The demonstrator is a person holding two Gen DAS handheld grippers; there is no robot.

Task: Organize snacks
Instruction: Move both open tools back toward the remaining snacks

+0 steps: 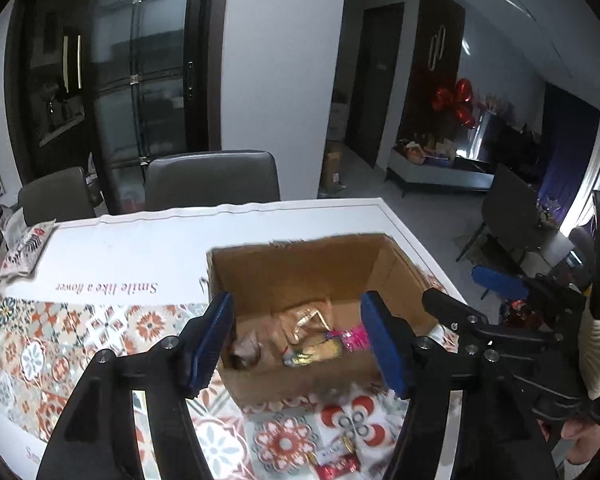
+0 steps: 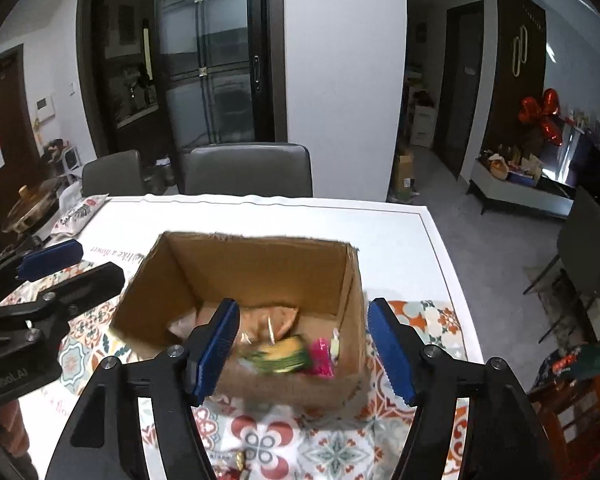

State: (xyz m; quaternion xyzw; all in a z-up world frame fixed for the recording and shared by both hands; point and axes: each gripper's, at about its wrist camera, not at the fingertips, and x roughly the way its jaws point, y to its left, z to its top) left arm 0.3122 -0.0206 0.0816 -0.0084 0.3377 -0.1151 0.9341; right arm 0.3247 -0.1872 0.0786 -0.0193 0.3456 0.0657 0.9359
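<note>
Far left of the left wrist view, a patterned snack bag (image 1: 24,250) lies on the table (image 1: 140,240), well apart from the cardboard box (image 1: 300,264). Centre: left gripper (image 1: 300,344) is spread, nothing btwn its blue pads, aimed into the box at the snacks (image 1: 300,340) piled inside: tan wrappers, a yellow-green pack, a pink one. Lower centre, a red packet (image 1: 336,466) sits on the patterned cloth, outside the box. In the right wrist view the right gripper (image 2: 304,344) is also spread and empty, over the box's near wall.

Risks, as I judge: pads could catch the near wall and drag the light box; both tools close together may collide; loose packets near the bottom edge could get missed or knocked off.
</note>
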